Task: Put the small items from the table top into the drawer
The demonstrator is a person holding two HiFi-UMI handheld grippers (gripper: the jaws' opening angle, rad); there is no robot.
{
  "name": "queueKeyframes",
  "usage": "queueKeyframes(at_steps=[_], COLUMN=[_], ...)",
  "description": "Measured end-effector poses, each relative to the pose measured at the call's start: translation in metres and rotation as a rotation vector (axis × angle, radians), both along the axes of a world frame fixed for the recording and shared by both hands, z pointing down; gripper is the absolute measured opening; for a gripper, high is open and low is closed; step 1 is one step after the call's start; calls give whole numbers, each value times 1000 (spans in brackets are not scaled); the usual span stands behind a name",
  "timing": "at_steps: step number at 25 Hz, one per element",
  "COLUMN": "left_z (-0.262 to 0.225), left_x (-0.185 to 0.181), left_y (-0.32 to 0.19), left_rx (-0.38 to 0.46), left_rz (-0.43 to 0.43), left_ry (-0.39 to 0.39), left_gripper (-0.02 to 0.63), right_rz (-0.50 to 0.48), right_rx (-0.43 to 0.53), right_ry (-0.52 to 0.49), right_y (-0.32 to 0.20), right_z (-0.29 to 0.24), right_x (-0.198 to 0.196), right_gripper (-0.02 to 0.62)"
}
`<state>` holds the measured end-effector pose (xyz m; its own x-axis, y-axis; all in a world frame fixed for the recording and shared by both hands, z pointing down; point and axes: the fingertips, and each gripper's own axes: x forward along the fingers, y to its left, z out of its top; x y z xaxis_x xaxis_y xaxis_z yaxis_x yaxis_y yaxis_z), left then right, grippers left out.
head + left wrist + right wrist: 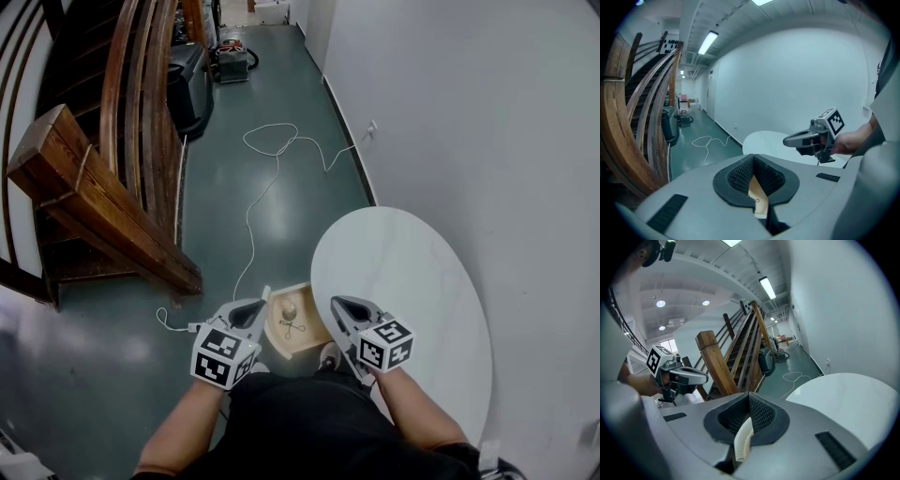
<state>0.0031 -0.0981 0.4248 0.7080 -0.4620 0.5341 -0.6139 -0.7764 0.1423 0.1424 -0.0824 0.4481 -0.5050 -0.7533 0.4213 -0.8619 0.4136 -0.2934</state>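
Note:
The white oval table (403,281) stands against the wall, and its top is bare in the head view. Under its left edge a pale wooden drawer (305,345) stands pulled out. Inside lie a small round thing (289,310) and a thin wiry thing (292,328). My left gripper (260,305) hovers over the drawer's left side, jaws shut and empty (753,159). My right gripper (337,302) hangs over the drawer's right side by the table edge, jaws shut (750,397). A pale strip shows in the gap below its pads; I cannot tell what it is.
A wooden staircase with a heavy newel post (84,187) fills the left. A white cable (272,141) snakes across the green floor ahead. A small machine (232,61) sits far down the corridor. The white wall (487,112) runs close behind the table.

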Motion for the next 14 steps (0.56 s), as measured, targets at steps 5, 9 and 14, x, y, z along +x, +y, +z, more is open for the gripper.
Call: queueKeyframes(at_steps=[5, 9, 14], left_z=[-2, 0, 0], left_x=[3, 2, 1], left_y=[1, 0, 1], left_rx=[2, 1, -3], left_rz=[1, 0, -1], left_ry=[2, 1, 1], left_gripper=[14, 14, 14], right_rz=[1, 0, -1], right_rx=[-3, -5, -7], right_ry=[1, 2, 3], right_y=[2, 3, 3], right_z=[1, 3, 2], right_x=[2, 0, -1], right_gripper=[8, 8, 6])
